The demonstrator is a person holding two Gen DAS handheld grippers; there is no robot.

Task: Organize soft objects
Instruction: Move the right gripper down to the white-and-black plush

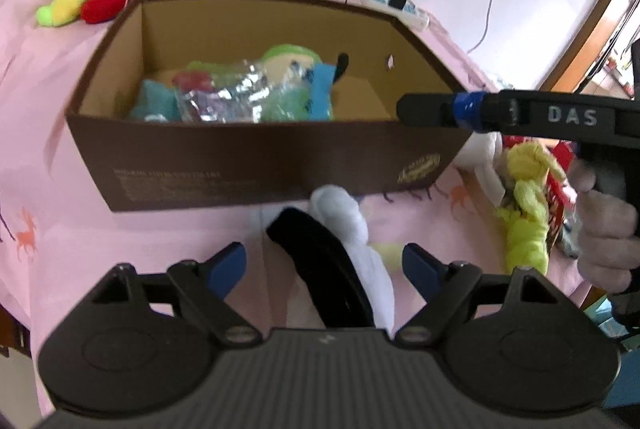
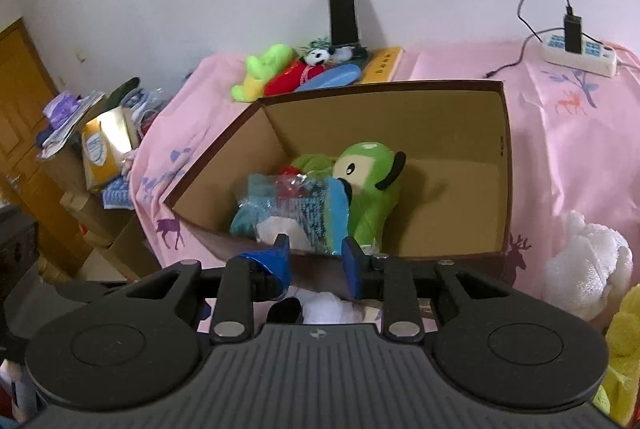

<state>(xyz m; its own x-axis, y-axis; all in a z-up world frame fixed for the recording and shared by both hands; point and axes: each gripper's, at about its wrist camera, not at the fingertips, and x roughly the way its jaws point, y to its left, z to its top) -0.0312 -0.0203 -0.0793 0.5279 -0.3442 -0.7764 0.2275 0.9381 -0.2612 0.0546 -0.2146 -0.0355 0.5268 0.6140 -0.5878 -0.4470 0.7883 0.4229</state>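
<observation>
left gripper [image 1: 324, 261]: jaws spread wide, nothing clamped; a black-and-white plush toy [image 1: 340, 249] lies between and just below its blue fingers, on the pink cloth [image 1: 60, 117]
right gripper [image 2: 316, 261]: jaws with a gap between them, holding nothing, hanging at the near wall of the brown cardboard box [image 2: 472, 169]
box contents: green plush [image 2: 368, 185] and blue bagged toys [image 2: 280, 213]
beside box: white plush [image 2: 588, 265], yellow plush [image 1: 524, 205]

White letters "DAS" stand on the right tool [image 1: 420, 107]; the box [image 1: 240, 165] print is unreadable.
</observation>
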